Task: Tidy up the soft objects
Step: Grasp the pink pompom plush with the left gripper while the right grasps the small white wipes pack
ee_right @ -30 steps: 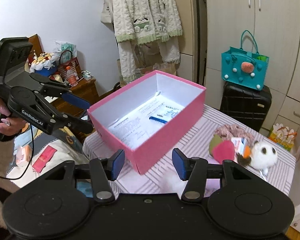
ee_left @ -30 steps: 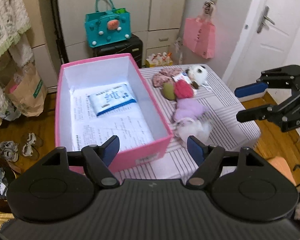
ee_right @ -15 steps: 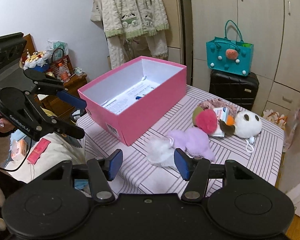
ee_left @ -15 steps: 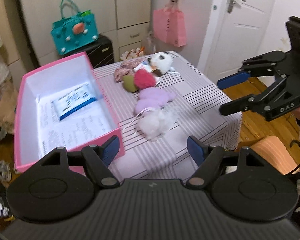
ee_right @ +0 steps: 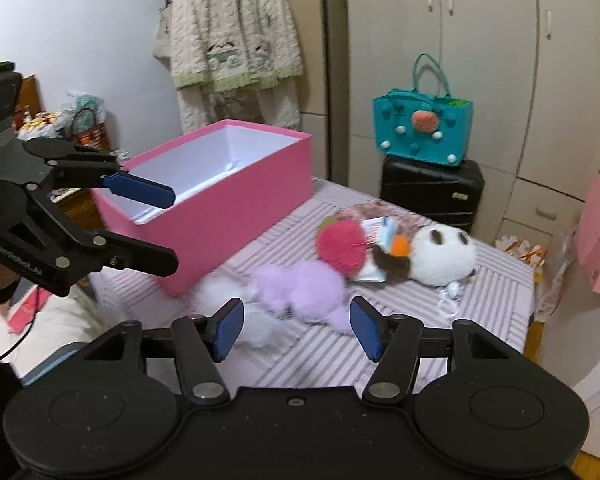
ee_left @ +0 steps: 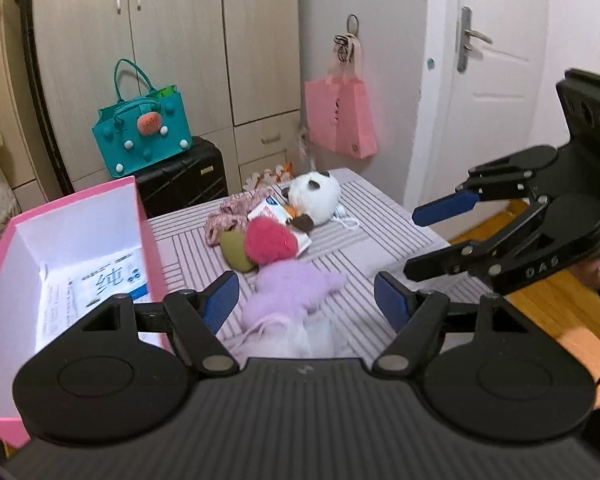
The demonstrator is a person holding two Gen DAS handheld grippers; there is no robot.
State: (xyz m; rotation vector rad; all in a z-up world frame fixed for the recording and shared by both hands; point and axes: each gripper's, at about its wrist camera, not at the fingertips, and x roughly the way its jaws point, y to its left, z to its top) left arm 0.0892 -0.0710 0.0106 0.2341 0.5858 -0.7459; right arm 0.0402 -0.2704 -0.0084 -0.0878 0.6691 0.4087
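Soft toys lie in a row on the striped table (ee_left: 364, 216): a white fluffy one (ee_right: 236, 300), a lilac plush (ee_left: 292, 288) (ee_right: 304, 288), a red and green plush (ee_left: 266, 240) (ee_right: 340, 244), and a white panda plush (ee_left: 314, 198) (ee_right: 440, 254). An open pink box (ee_left: 4, 264) (ee_right: 236, 204) with a tissue pack (ee_left: 108, 282) inside stands to their left. My left gripper (ee_left: 306, 306) (ee_right: 172, 226) is open above the lilac and white toys, holding nothing. My right gripper (ee_right: 296, 330) (ee_left: 410, 242) hovers over the same toys with its jaws opening and nothing pressed between them.
A black suitcase (ee_left: 180, 180) with a teal bag (ee_left: 140, 132) on top stands behind the table. A pink bag (ee_left: 340, 118) hangs by the white door (ee_left: 496, 80). Clothes (ee_right: 232, 36) hang at the back left. Wooden floor shows past the table's right edge.
Both grippers have come down and closer to the toy row. The left view swung right, from over the box to over the lilac plush. The right jaws stand a little wider.
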